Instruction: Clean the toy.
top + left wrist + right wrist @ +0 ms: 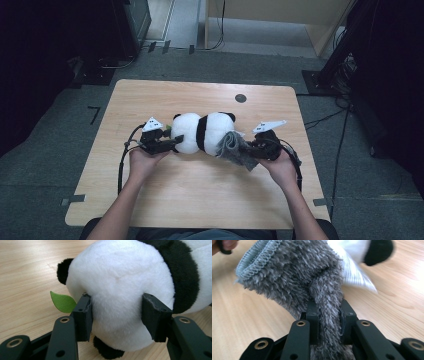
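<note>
At centre frame on the counter [200, 190], the left claw [117, 315] pinches the plush panda [120, 282] partway closed; the right claw [329, 315] clamps narrowly on the grey fuzzy cloth [294, 272].

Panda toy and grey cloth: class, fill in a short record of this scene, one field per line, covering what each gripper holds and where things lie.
Surface: wooden table
Main thing: plush panda, lying on the table
Left gripper: fingers pressed into the panda's white body from both sides
Right gripper: shut on a fold of the fluffy grey cloth
Cloth position: at the panda's right end, touching it
Extra detail: green leaf beside the panda
</note>
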Demonstrator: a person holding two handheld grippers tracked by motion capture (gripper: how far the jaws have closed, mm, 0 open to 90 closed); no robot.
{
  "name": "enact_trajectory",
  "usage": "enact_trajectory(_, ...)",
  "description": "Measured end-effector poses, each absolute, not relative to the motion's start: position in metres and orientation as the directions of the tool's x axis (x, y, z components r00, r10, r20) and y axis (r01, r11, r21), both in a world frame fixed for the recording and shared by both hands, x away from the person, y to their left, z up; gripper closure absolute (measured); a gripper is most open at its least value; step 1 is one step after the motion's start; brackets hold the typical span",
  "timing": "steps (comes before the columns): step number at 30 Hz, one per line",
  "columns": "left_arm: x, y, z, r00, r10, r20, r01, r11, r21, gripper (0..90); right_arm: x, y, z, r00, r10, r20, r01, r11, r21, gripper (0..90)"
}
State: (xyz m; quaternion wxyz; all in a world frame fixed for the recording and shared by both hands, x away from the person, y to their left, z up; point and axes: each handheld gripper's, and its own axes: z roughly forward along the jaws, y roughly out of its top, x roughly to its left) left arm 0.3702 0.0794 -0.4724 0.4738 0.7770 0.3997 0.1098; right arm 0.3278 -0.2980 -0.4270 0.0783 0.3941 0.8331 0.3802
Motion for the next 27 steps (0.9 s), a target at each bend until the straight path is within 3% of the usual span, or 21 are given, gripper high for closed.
enact_trajectory(27,0.370,0.081,-0.474,0.657,0.722,-0.216,0.516,-0.221,0.828,45.3,0.371,-0.360,-0.450,-0.457,0.872,0.175,0.670,0.208,0.712,75.8)
